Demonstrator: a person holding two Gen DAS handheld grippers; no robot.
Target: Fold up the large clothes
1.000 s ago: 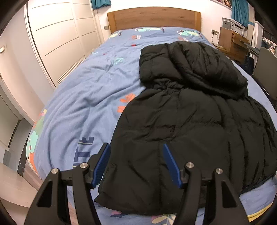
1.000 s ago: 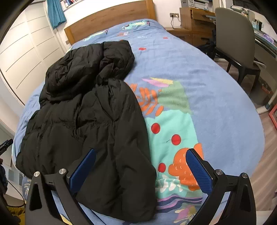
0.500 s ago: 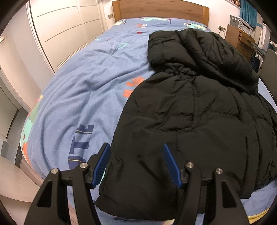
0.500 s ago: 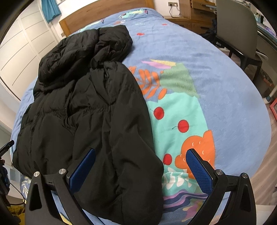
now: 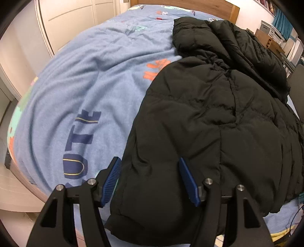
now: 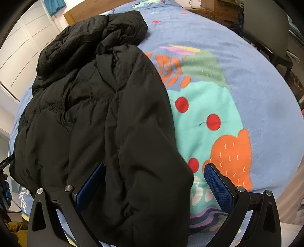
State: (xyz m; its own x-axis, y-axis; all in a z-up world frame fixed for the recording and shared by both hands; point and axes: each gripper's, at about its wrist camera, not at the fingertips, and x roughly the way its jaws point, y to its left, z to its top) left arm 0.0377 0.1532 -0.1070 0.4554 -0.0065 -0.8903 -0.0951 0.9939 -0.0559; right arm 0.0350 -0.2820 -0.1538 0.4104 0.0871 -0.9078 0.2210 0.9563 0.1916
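Note:
A black puffer jacket (image 5: 209,117) lies spread on the bed, its hood (image 5: 218,38) toward the headboard. In the left wrist view my left gripper (image 5: 150,171) hangs open over the jacket's near left corner, with puffy fabric showing between its blue pads (image 5: 112,176); they do not press on it. The right wrist view shows the same jacket (image 6: 98,117) from the other side. My right gripper (image 6: 153,180) stands wide open above the jacket's near right corner, one pad (image 6: 218,186) over the bedspread, the other over the cloth.
The bed carries a blue patterned bedspread (image 5: 85,79) (image 6: 237,76) with a wooden headboard (image 5: 209,7) behind. White wardrobe doors (image 5: 72,22) run along the left. A grey chair (image 6: 266,28) and wooden desk (image 5: 269,39) stand to the right. The bed's near edge drops to the floor.
Both grippers have come down toward the jacket's near hem, which now looks larger in both views. The left one also tilted and shifted. Neither gripper's jaws changed.

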